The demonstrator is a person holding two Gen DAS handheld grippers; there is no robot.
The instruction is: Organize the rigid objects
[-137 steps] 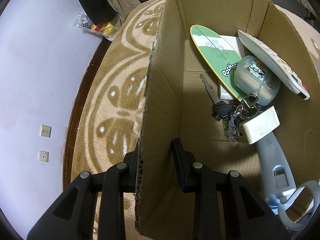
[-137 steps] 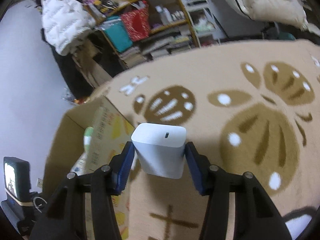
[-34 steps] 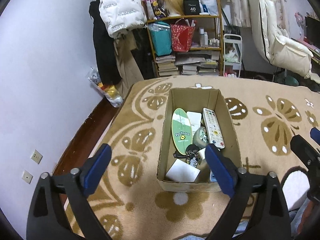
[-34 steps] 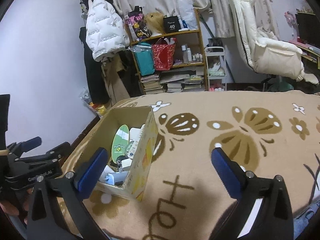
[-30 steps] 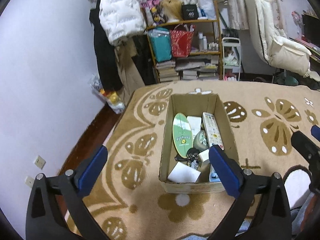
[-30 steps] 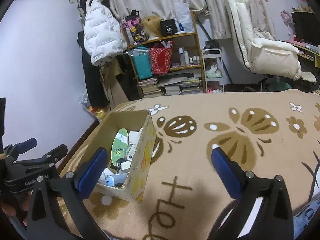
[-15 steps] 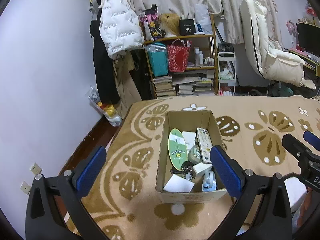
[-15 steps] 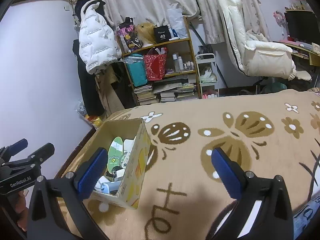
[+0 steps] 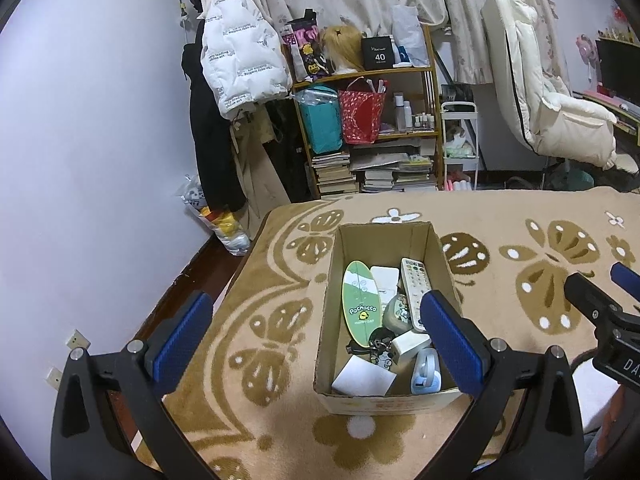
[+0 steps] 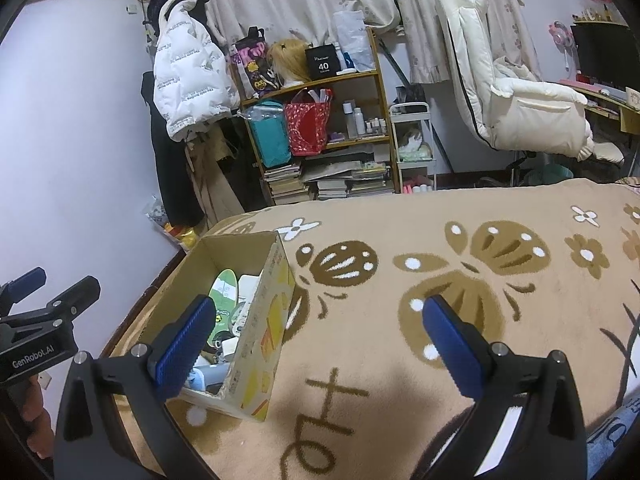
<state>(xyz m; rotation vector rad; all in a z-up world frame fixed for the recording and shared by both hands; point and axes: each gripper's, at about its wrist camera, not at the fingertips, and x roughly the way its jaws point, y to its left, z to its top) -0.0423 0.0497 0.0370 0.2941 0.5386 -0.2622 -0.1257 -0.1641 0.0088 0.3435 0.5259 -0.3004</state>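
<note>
- Left gripper [image 9: 316, 332], black frame with blue-padded fingers: jaws spread wide, nothing between them, held high above the rug and looking down on the box
- Right gripper [image 10: 318, 338], same build: jaws likewise wide apart and empty, raised over bare rug to the right of the box; its tip also shows at the right edge of the left view
- Beige woven rug with brown butterfly and white flower pattern [image 9: 256, 328]: no loose item visible on it in either view
- Open brown cardboard box with yellow-printed outer side [image 9: 384, 400]: stands on the rug between the two grippers, flaps absent, all task items inside
- Contents, near end: flat white rectangular block [image 9: 363, 376]; pale blue plastic device [image 9: 426, 372]; small cream cuboid [image 9: 410, 343]; dark key bunch with cartoon charm [image 9: 380, 344]
- Contents, far end: green and white oval board marked "Pochacco" [image 9: 360, 300]; white remote control with coloured buttons [image 9: 416, 284]; grey-green rounded case [image 9: 397, 312]; white flat card [image 9: 385, 278], partly covered
- Judgement: sorting looks complete, with both tools withdrawn; to finish well, keep both grippers high and clear of the box walls, sweep the rug for strays, and do not nudge the light box
- Beyond: wooden shelf of books and bags [image 9: 372, 152], white padded jacket on a stand [image 9: 240, 64], cream chair [image 9: 544, 92]
</note>
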